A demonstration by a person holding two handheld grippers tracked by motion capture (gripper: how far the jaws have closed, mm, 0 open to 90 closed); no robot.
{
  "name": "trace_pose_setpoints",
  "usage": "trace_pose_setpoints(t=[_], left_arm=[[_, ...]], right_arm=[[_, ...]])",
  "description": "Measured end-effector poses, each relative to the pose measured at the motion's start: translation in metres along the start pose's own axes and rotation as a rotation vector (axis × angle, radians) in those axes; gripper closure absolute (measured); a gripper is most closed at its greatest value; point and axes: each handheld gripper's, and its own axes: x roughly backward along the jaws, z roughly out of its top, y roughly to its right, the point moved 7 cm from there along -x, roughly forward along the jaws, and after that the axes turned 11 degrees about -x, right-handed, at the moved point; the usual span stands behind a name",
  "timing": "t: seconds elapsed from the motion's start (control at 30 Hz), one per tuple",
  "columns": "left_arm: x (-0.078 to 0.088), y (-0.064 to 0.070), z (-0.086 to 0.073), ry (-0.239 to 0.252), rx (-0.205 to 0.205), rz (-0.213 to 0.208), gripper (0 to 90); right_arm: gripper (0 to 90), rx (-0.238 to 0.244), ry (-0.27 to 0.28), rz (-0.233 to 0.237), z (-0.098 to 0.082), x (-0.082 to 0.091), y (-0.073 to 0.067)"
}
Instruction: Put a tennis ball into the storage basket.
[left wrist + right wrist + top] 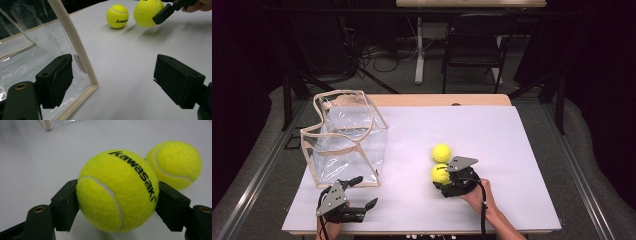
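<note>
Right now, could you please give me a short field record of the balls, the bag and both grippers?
held ball: between the pads of the right gripper, near table centre
second ball: on the table, just beyond the held one
bag: clear, open top, standing at table left
left gripper: jaws apart, nothing between, beside the bag's near corner

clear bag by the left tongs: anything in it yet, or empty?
Empty. The clear bag shows nothing through its walls; one tennis ball lies on the table, the other is clamped in the right tongs.
</note>
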Motion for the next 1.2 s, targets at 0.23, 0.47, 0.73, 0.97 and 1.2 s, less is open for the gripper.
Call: trace_pose_setpoints(t=[0.23,0.47,0.73,0.97,1.2], left_arm=[[-0.001,0.000,-0.001,-0.003,0.001,-0.007,16.0],[-0.001,0.000,-0.001,-0.002,0.002,-0.006,16.0],[-0.002,0.000,-0.001,-0.005,-0.002,-0.006,16.0],[-0.002,0.000,0.000,-0.001,-0.001,-0.007,16.0],[-0.001,0.000,0.000,-0.002,-0.001,-0.004,16.0]], right_arm=[[26.0,0.008,0.013,-0.001,0.003,0.004,0.000],[26.0,0.021,0.023,-0.012,0.007,0.009,0.000],[26.0,0.015,0.036,-0.018,0.012,0.014,0.001],[26.1,0.017,0.051,-0.024,0.019,0.019,0.004],[26.1,0.025,0.073,-0.033,0.029,0.025,0.007]])
